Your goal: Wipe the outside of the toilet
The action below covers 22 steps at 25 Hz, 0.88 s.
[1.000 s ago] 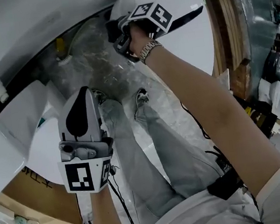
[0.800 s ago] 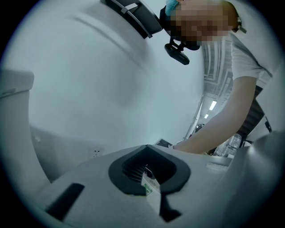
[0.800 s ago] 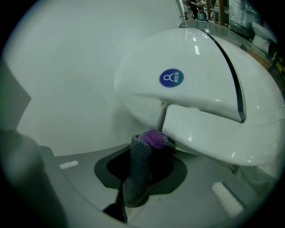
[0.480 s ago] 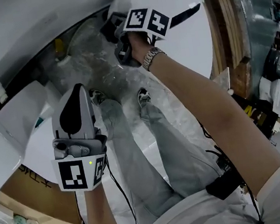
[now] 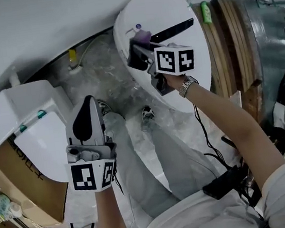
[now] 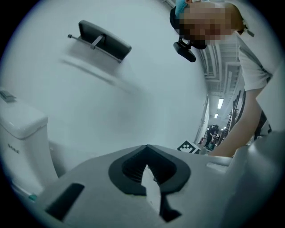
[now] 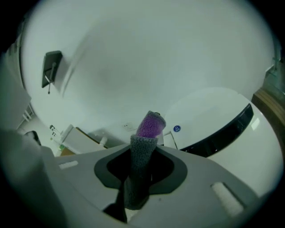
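The white toilet (image 5: 181, 12) stands at the top of the head view with its oval lid down, and a dark gap (image 7: 222, 131) runs between lid and seat. My right gripper (image 5: 139, 46) hovers over the lid's left part, shut on a grey and purple cloth (image 5: 142, 34). In the right gripper view the cloth (image 7: 150, 124) sticks up from between the jaws of the right gripper (image 7: 143, 153), with the lid (image 7: 209, 109) just behind. My left gripper (image 5: 85, 107) is held low at the left, away from the toilet, shut and empty (image 6: 147, 153).
A second white toilet tank (image 5: 22, 113) sits at the left over a cardboard box (image 5: 22, 189). Wooden boards (image 5: 227, 47) lean right of the toilet. The person's legs and shoes (image 5: 146, 113) stand on crinkled plastic sheeting, with cables (image 5: 209, 144) nearby. A black fitting (image 6: 104, 40) is on the wall.
My right gripper has moved from the toilet's far left rim down and rightwards over the lid, and the cloth now shows. The left gripper has hardly moved.
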### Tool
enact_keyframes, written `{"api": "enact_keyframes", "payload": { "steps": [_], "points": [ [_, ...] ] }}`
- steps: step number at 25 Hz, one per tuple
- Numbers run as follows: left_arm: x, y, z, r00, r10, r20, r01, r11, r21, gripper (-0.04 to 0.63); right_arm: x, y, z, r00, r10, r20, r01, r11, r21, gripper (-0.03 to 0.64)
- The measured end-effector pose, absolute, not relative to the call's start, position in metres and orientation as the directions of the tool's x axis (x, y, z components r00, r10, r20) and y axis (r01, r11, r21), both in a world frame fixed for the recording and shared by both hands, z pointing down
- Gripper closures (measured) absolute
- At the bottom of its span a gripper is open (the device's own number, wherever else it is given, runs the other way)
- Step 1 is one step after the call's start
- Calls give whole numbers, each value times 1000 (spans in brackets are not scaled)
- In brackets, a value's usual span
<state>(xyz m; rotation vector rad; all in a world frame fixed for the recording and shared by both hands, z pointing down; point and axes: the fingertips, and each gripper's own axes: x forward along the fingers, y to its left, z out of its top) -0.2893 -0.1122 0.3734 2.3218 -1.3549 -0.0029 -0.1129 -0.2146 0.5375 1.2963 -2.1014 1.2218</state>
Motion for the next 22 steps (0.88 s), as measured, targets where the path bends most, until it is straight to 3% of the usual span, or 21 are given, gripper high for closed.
{"api": "enact_keyframes", "payload": {
  "steps": [8, 17, 22],
  "points": [
    [-242, -48, 230, 439, -889, 126, -869, -385, 310, 591, -33, -120, 386, -641, -471, 605, -764, 467, -445, 523],
    [-200, 56, 93, 480, -872, 96, -866, -453, 211, 591, 51, -70, 173, -698, -593, 401, -709, 652, -270, 523],
    [-200, 118, 41, 393, -912, 118, -913, -372, 170, 591, 66, -23, 83, -704, -619, 350, -698, 694, -177, 523]
  ]
}}
